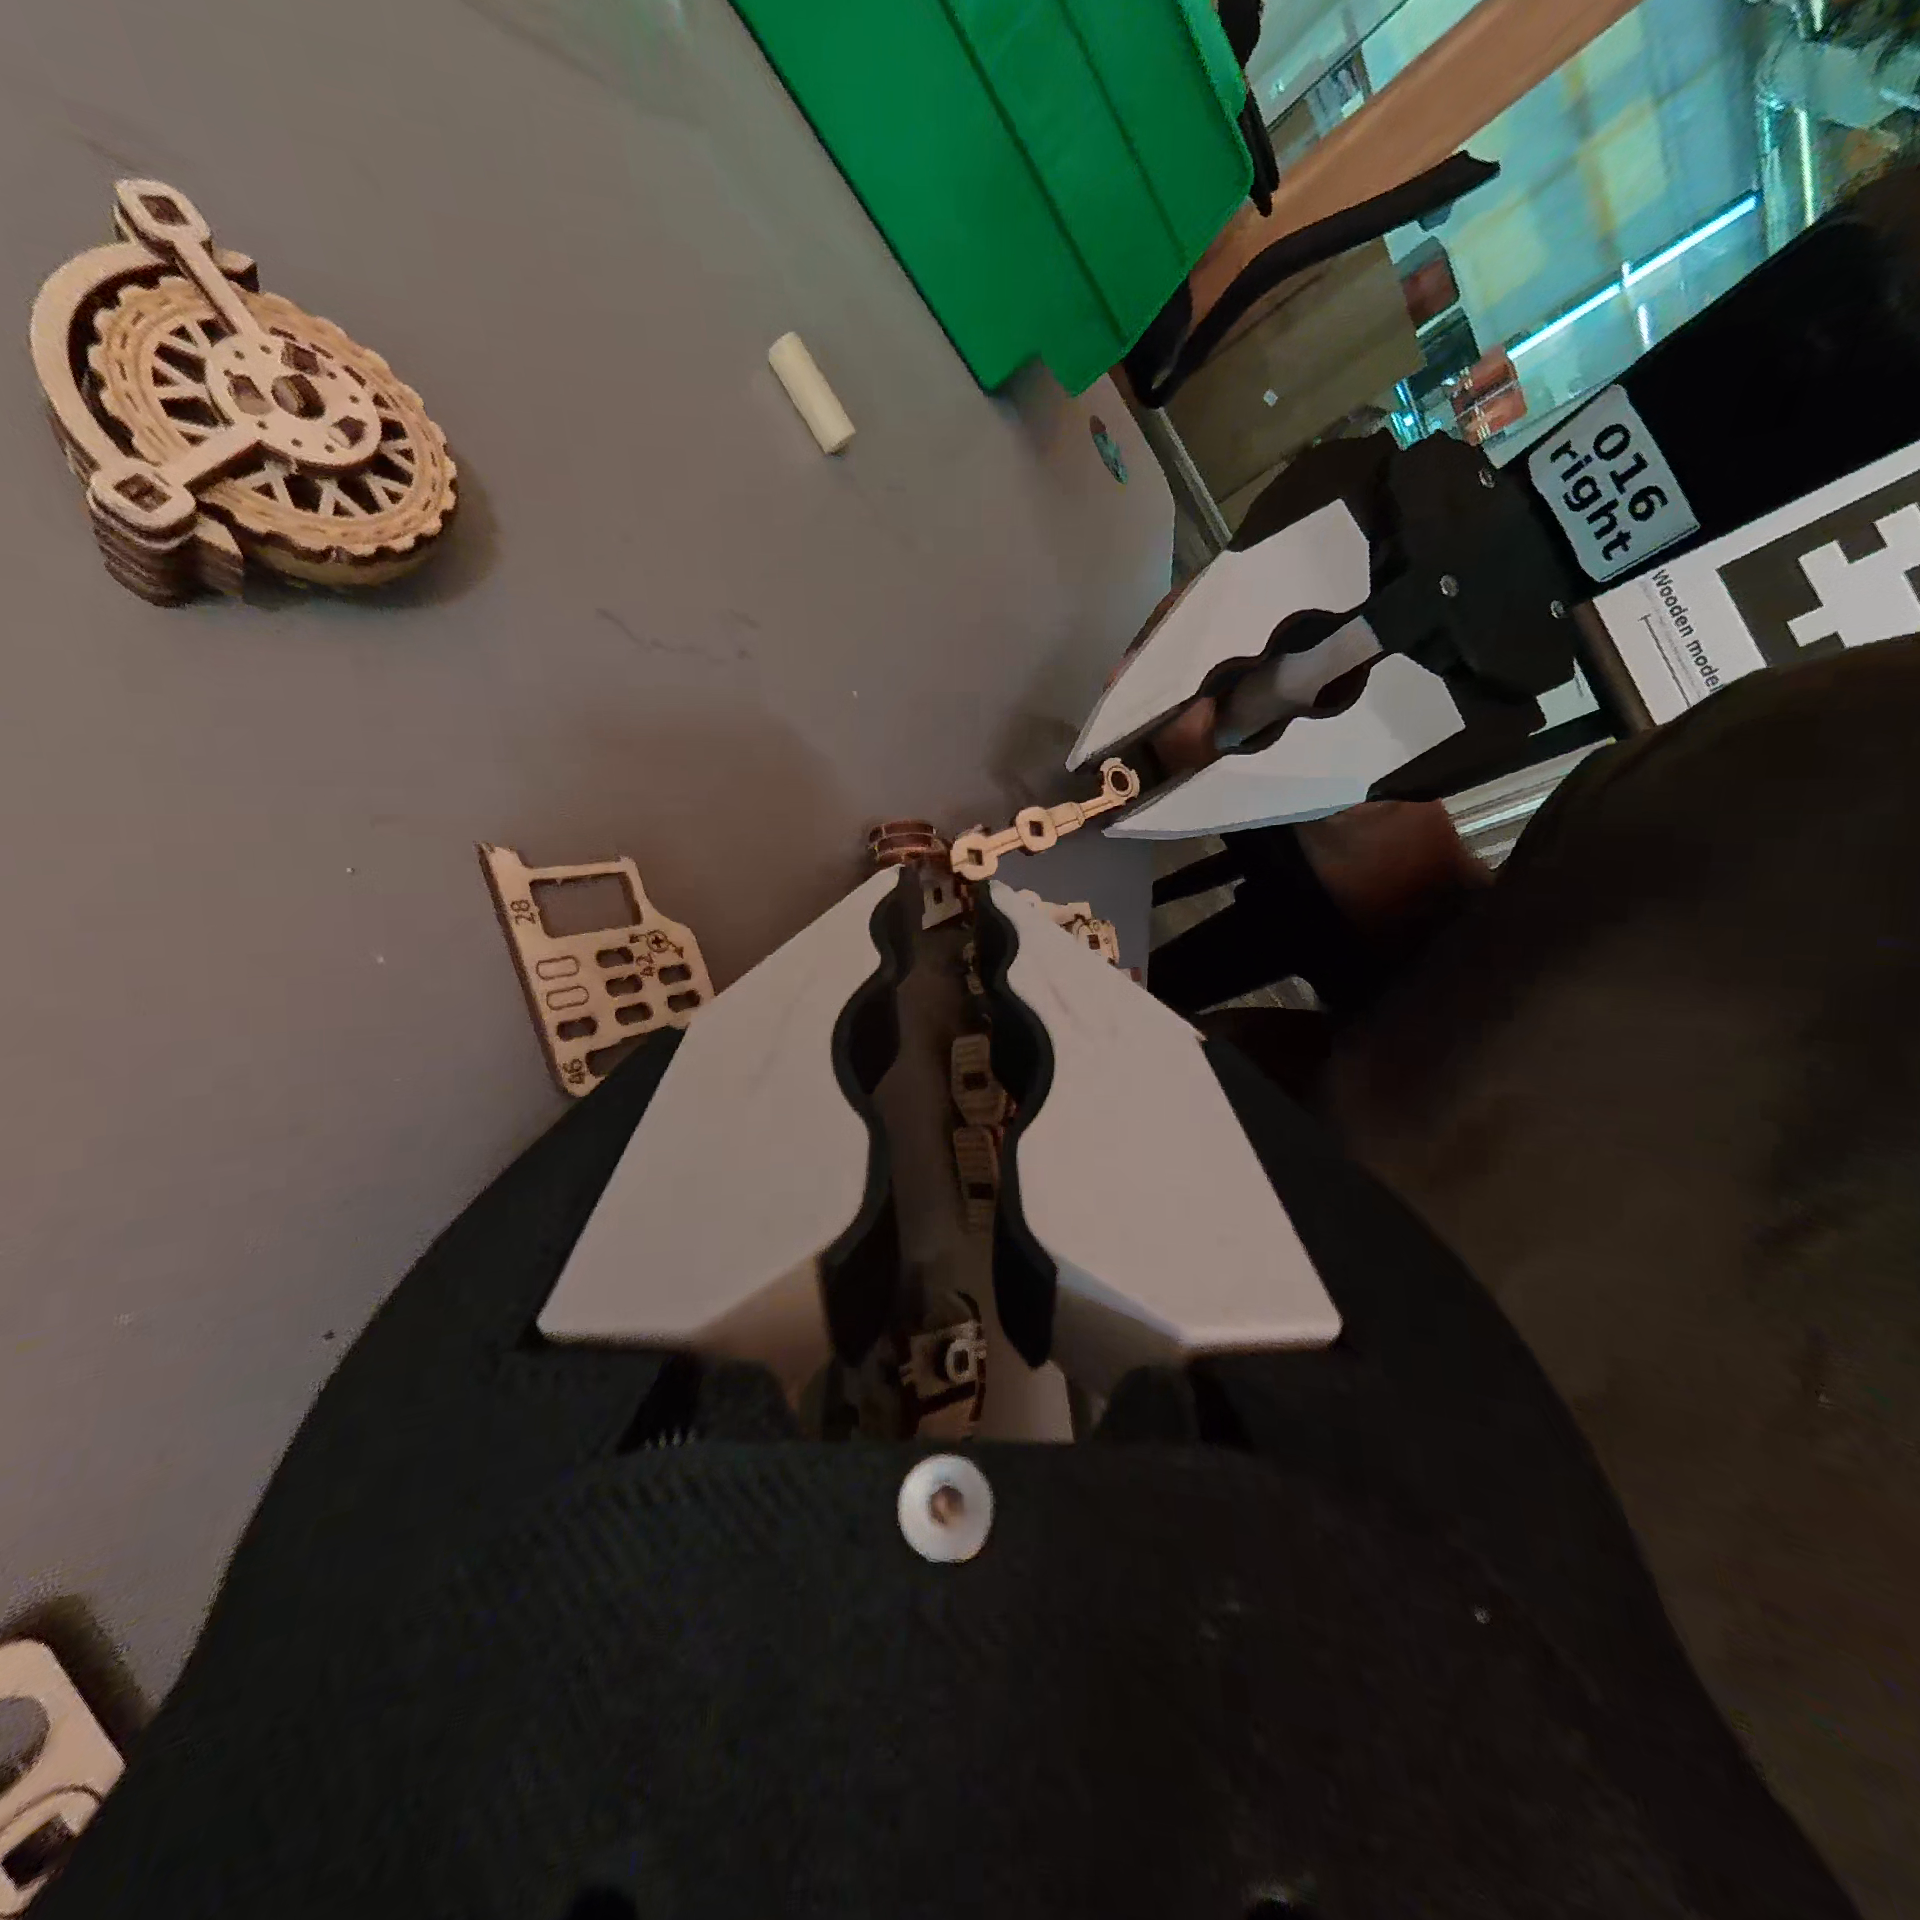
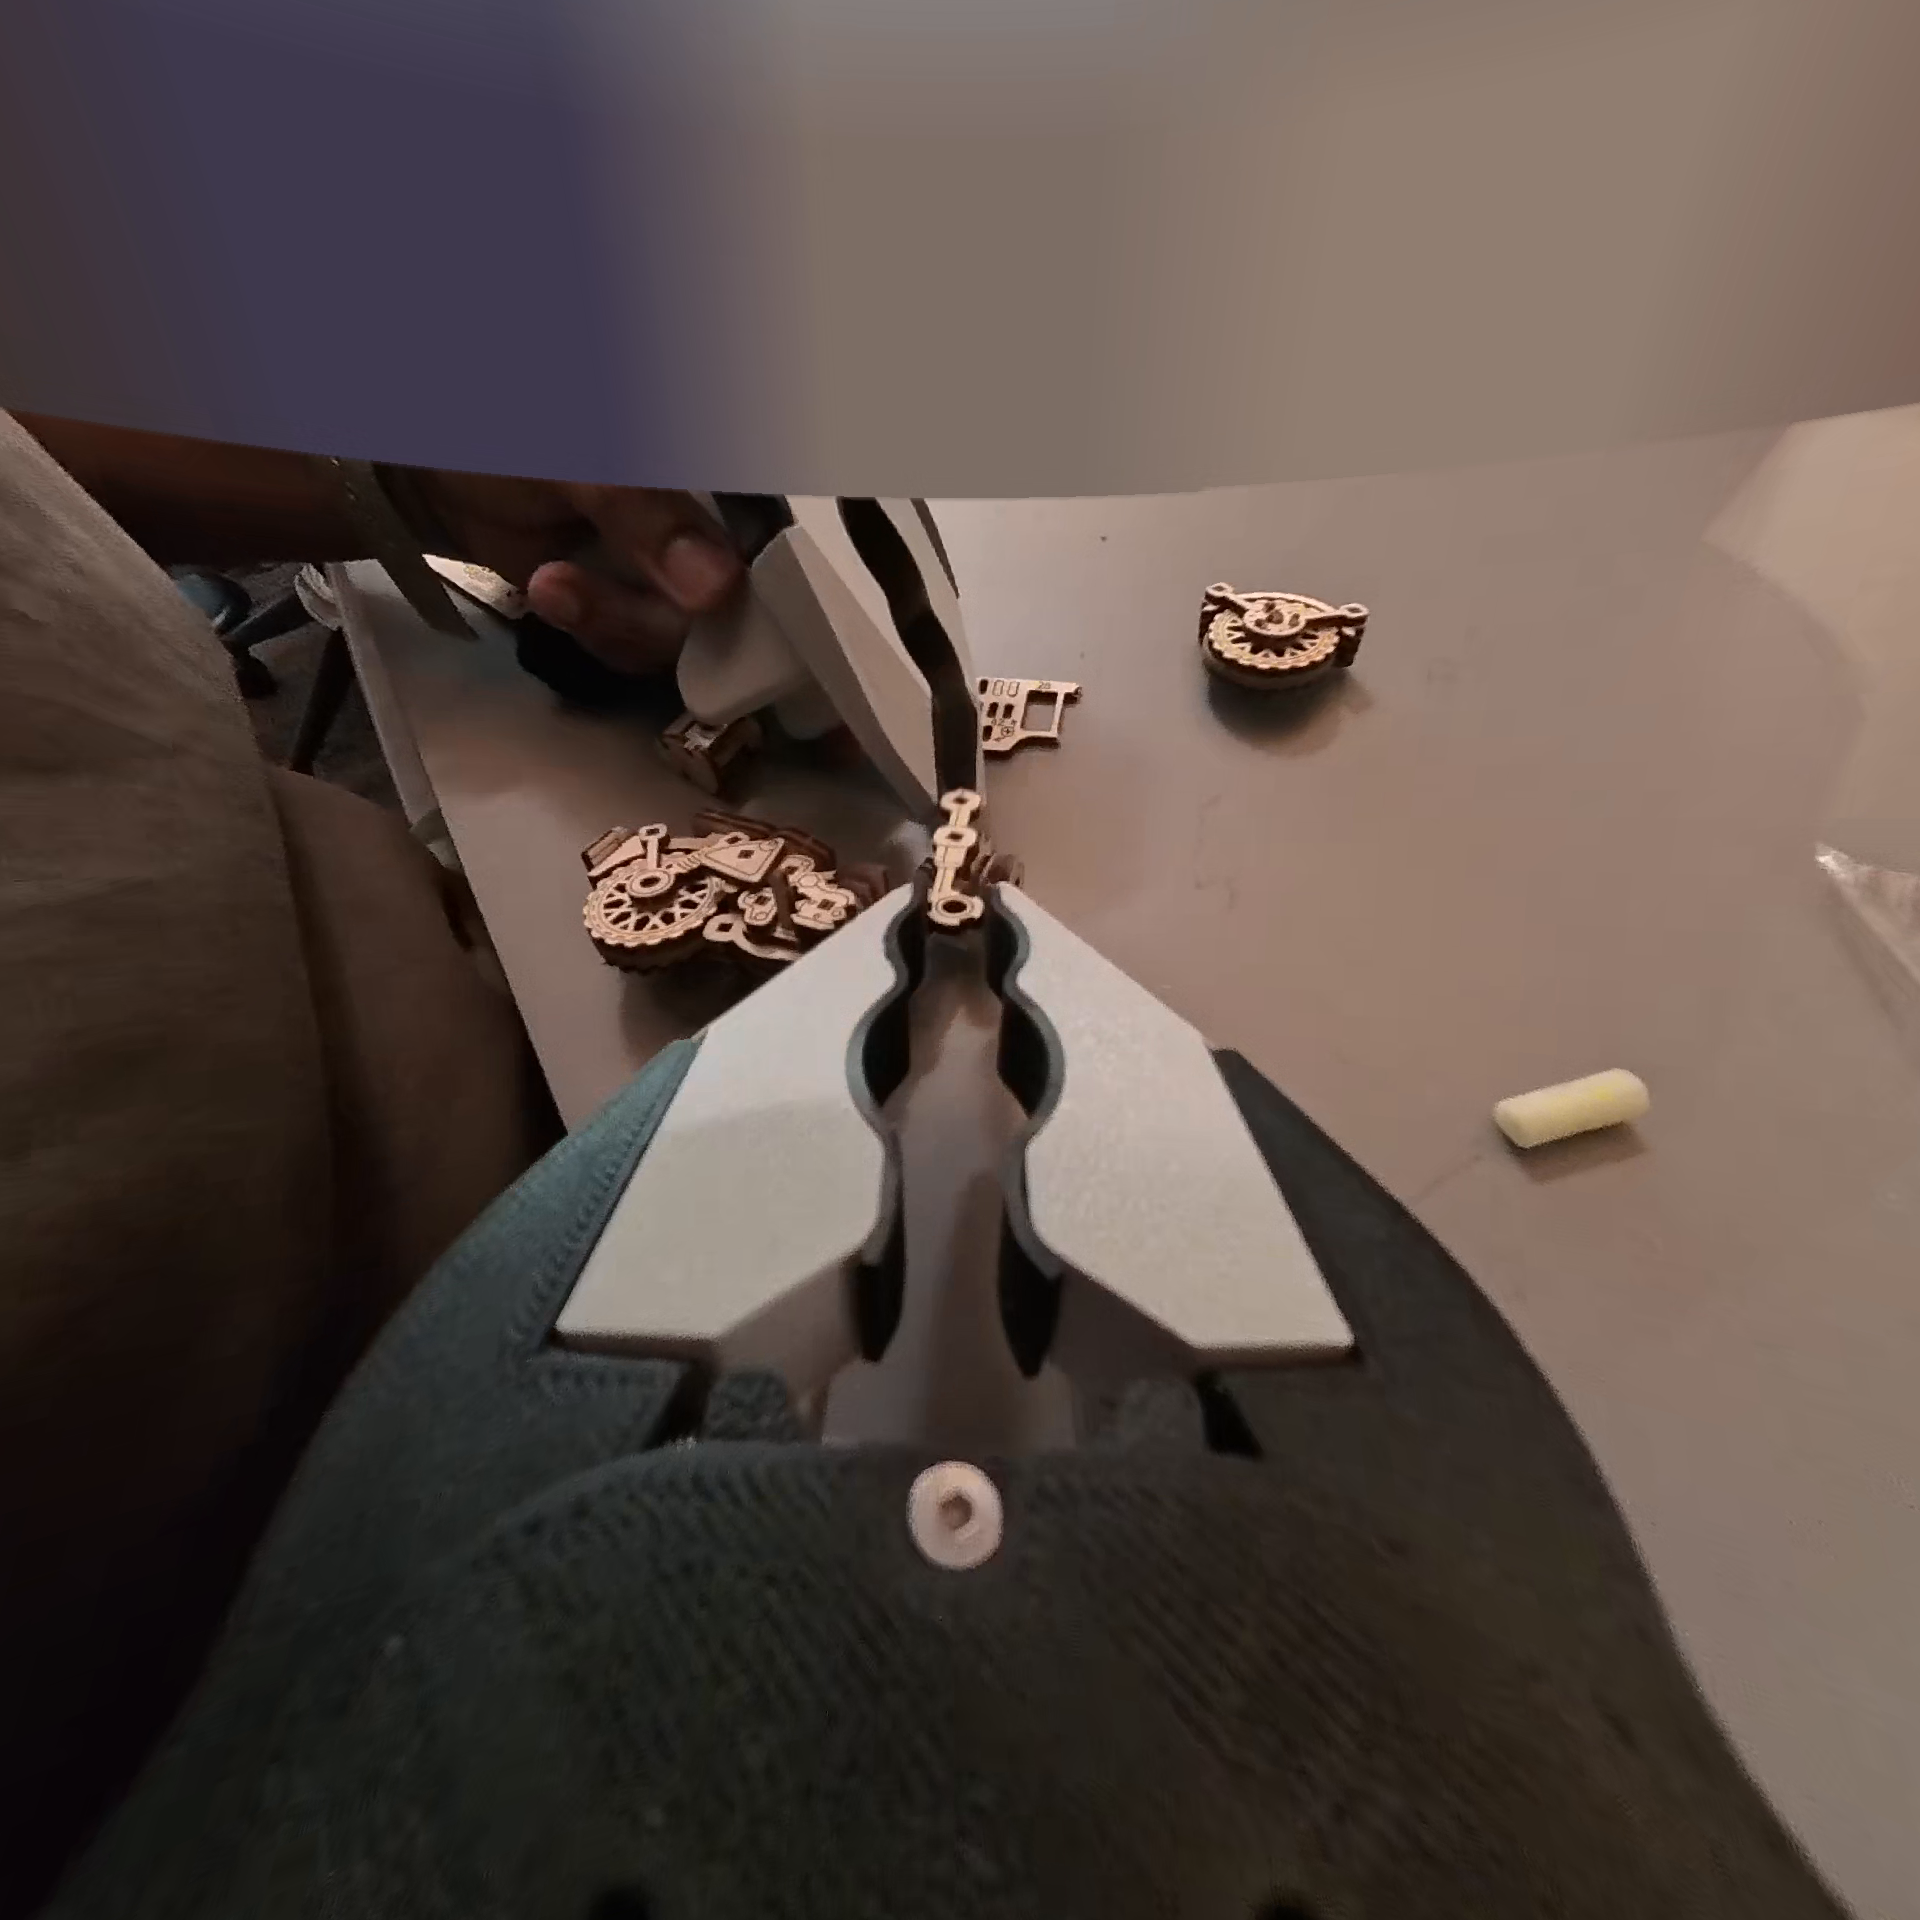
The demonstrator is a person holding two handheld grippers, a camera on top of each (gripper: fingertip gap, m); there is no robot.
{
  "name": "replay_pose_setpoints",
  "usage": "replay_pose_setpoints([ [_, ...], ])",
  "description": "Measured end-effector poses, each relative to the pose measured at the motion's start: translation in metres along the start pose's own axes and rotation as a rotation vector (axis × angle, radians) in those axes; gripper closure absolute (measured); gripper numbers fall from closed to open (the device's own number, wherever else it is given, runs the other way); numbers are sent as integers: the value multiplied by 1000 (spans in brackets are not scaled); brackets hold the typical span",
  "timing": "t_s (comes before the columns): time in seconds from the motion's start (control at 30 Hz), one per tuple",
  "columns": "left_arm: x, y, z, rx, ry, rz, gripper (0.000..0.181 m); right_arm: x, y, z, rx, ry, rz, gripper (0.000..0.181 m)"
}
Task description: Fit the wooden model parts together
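Partly hidden: left gripper [image 1: 940, 883] clamps wooden assembly [image 1: 971, 1101] | right gripper [image 2: 951, 914] grips link rod [image 2: 954, 862]

White sticker [image 1: 1610, 502] on right gripper bears print, wooden offcut [image 1: 597, 961] bears engraved numerals

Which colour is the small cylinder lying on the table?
Pale yellowish white; the small cylinder shows best in the right wrist view.
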State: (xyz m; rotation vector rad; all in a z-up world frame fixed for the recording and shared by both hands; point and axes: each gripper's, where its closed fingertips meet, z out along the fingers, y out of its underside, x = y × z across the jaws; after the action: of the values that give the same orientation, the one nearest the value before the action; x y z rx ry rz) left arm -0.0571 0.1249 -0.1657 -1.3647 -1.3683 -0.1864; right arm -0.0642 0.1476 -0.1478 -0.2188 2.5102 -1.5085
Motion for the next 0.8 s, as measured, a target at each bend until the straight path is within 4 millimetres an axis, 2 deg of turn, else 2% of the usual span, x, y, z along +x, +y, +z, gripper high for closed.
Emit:
replay_pose_setpoints([
  [0.23,-2,-2,0,11,-4,-11,176,1,6,4,-36,8,-12,173],
  [0.67,-3,-4,0,20,-8,-9,178,1,4,2,-21,0,6,173],
  [0.73,-3,-6,0,28,-4,-11,177,5,-2,-3,14,29,-15,173],
  [0.8,-4,-6,0,26,-5,-18,177,18,-8,-12,40,111,-57,173],
])
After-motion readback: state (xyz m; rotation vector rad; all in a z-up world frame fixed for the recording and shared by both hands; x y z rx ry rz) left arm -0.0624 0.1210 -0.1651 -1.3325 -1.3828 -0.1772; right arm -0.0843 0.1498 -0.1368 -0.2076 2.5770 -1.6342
